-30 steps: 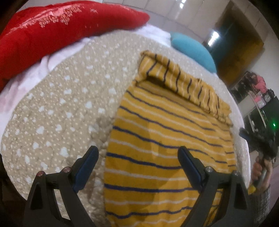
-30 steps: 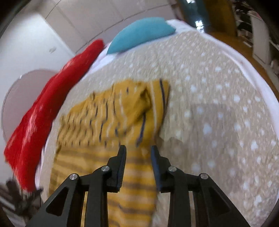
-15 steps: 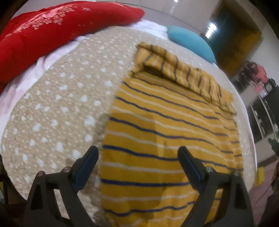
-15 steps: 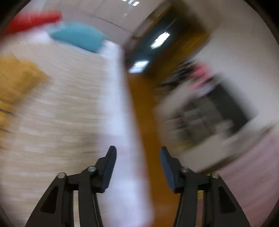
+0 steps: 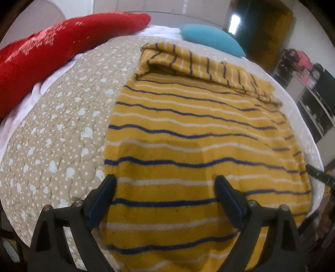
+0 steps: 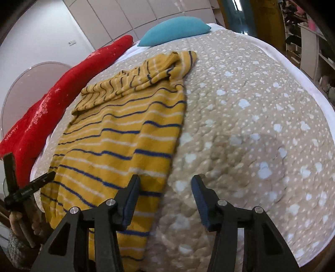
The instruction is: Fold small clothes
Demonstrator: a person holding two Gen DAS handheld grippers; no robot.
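Both views are evenly lit by soft indoor light, neither dim nor harsh. In the left wrist view, a bright ceiling lamp (image 5: 236, 19) glares white at the top right. A soft shadow falls on the yellow striped garment (image 5: 196, 150), and another on the beige quilt (image 6: 251, 150). The fisheye lens bends all edges strongly, with dark corners. The red pillow (image 5: 52, 54) is slightly blurred.

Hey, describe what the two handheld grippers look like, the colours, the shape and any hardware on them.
Both match. The left gripper and the right gripper each have two black, angular arms with triangular cut-outs and round silver screw heads near the finger bases. The fingers are flat, tapering paddles faced with dark blue pads. No cables show. In the right wrist view, the other tool's black bar carries small white lettering, too small to read.
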